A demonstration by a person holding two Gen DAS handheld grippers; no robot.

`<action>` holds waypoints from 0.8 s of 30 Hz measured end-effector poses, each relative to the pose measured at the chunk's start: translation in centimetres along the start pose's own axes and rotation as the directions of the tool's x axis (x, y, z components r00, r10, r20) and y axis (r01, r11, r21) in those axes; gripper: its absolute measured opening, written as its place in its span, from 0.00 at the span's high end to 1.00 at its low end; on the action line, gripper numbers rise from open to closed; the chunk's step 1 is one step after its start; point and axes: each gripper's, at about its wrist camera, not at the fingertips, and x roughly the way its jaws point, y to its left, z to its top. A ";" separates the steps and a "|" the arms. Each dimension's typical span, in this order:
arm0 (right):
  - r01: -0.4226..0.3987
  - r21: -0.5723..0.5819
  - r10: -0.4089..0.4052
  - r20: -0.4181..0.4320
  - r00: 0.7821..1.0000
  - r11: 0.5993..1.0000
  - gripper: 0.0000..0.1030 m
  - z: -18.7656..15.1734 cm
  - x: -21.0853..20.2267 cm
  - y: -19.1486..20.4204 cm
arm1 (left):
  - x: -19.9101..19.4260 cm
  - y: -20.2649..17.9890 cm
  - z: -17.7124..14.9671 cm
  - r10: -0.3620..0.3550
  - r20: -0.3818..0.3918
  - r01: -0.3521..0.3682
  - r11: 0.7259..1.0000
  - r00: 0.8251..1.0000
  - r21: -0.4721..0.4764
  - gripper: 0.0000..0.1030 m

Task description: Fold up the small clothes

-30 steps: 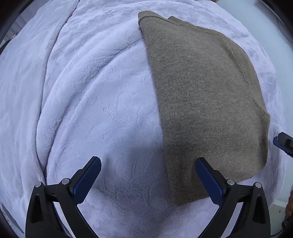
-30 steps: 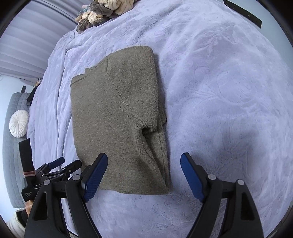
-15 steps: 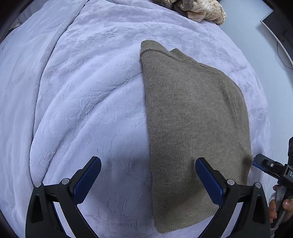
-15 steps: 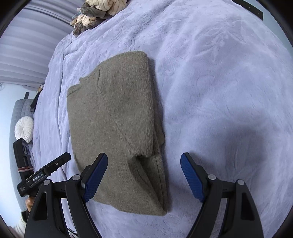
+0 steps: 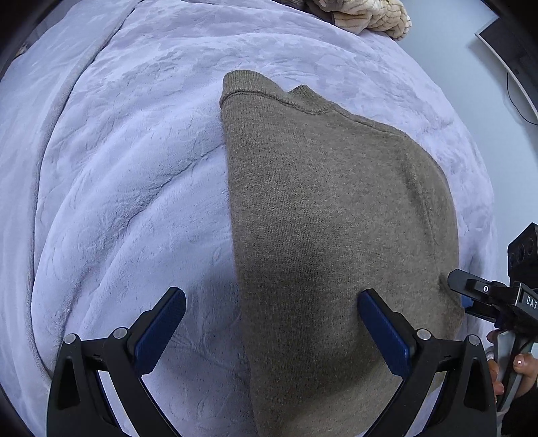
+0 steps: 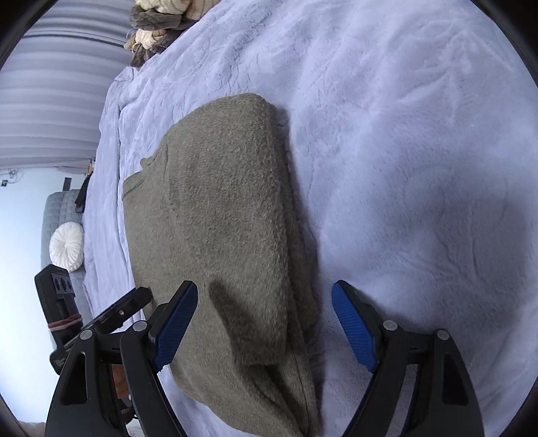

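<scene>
Lavender blanket (image 5: 134,201) w/ folded sweater (image 5: 336,218) — clothes pile (image 6: 158,20) beyond — both grippers' fingers spread, holding nothing.

one folded olive-brown sweater (image 5: 336,218) (image 6: 215,215) is seen on one lilac plush blanket (image 5: 134,201) (image 6: 403,151), and one heap of unfolded clothes (image 5: 366,16) (image 6: 158,20) is counted at the blanket's far edge. two grippers are counted, the left gripper (image 5: 270,331) (image 6: 114,311) and the right gripper (image 6: 264,324) (image 5: 470,292), each with two blue-padded fingers (image 5: 159,331) (image 6: 176,324) spread apart. one round white cushion (image 6: 66,242) is seen on one grey quilted seat (image 6: 57,205).
</scene>
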 end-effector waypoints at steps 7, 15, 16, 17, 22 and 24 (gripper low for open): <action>-0.035 -0.041 0.033 -0.057 0.998 0.999 0.16 0.8 1.6 1.1 | 0.8 -0.5 0.5 -0.027 -0.005 0.027 1.000 1.000 0.009 0.00; -0.230 -0.064 0.224 -0.086 0.971 0.971 0.16 1.4 1.7 2.7 | 1.6 -0.6 1.2 -0.183 -0.018 0.182 0.983 0.983 -0.036 0.00; -0.259 -0.078 0.251 -0.092 0.964 0.963 0.16 1.3 1.4 2.9 | 1.6 -0.5 1.3 -0.193 -0.016 0.192 0.980 0.981 -0.044 0.00; -0.272 -0.093 0.263 -0.099 0.960 0.958 0.16 1.3 1.2 3.1 | 1.7 -0.5 1.4 -0.201 -0.016 0.201 0.979 0.979 -0.047 0.00; -0.179 -0.105 0.170 -0.090 0.981 0.978 0.16 1.5 0.4 1.1 | 2.4 0.0 1.7 -0.218 -0.039 0.217 0.976 0.975 -0.030 0.00; -0.203 -0.068 0.197 -0.086 0.977 0.977 0.16 1.5 0.3 -0.2 | 2.8 0.2 1.8 -0.228 -0.060 0.227 0.974 0.972 -0.021 0.00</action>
